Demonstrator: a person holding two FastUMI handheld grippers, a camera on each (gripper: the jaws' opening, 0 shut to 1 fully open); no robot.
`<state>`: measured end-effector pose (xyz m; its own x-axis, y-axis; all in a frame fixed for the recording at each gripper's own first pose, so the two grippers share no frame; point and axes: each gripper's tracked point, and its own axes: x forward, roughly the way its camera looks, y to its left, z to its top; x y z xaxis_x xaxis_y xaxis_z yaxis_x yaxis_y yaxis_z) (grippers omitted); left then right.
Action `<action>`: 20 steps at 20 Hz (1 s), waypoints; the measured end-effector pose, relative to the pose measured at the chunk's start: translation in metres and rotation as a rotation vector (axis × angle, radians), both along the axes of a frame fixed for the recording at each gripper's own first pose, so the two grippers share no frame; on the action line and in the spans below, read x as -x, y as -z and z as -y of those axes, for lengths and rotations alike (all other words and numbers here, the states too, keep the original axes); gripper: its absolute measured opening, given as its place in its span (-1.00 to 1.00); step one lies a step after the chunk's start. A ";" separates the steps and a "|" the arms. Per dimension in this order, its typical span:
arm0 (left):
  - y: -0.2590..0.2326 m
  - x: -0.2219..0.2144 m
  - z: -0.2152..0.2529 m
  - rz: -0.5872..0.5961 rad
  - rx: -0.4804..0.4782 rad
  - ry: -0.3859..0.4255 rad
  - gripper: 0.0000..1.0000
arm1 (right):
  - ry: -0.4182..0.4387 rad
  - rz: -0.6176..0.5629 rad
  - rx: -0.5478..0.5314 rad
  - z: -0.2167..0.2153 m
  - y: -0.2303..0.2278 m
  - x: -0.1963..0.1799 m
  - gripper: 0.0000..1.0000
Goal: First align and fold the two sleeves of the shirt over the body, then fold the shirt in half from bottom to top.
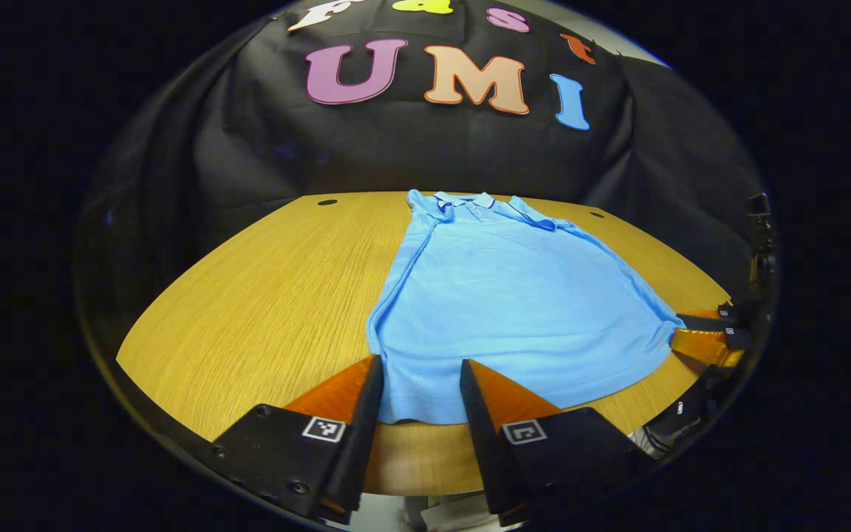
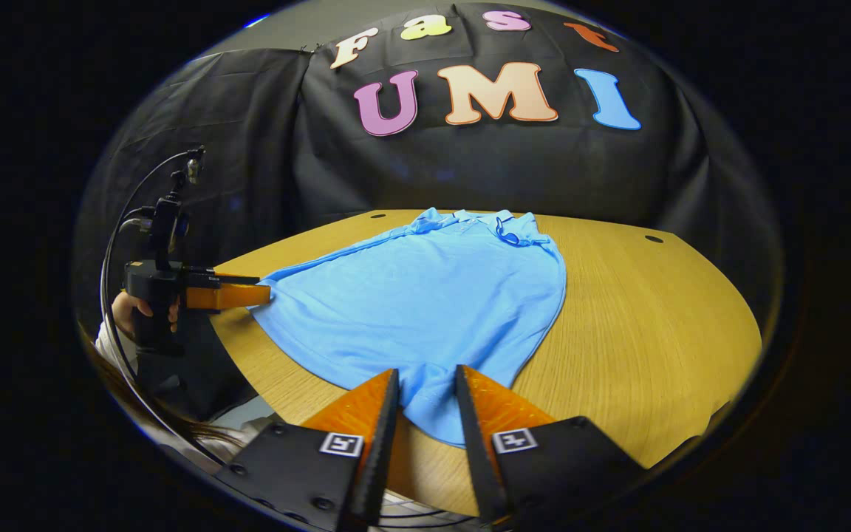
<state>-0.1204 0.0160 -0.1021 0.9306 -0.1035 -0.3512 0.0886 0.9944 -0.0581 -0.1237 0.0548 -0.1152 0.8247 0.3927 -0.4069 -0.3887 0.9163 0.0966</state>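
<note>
Straddling the shirt (image 1: 514, 295) hem, left gripper (image 1: 420, 377) and right gripper (image 2: 428, 380) sit spread, unclamped, ready for the bottom-up fold.

Light blue polo shirt (image 1: 514, 310), plain, with darker blue trim along the collar (image 1: 470, 201). Tabletop (image 1: 263, 310) in warm honey-yellow wood with fine lengthwise grain and small black round holes near the far edge. Black-and-white square markers (image 2: 342, 444) on black gripper bodies. Plain black cloth wall (image 2: 470, 170) behind. White sleeve (image 2: 104, 341) at the hand.
</note>
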 end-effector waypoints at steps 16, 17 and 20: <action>-0.027 -0.015 0.022 0.065 0.087 0.085 -1.00 | 0.009 0.029 0.019 -0.006 -0.013 -0.019 -0.94; -0.035 -0.017 0.022 0.080 0.090 0.089 -1.00 | 0.017 0.035 0.013 -0.004 -0.018 -0.024 -0.94; -0.057 -0.030 0.023 0.119 0.083 0.108 -1.00 | 0.039 0.048 0.000 -0.001 -0.030 -0.040 -0.94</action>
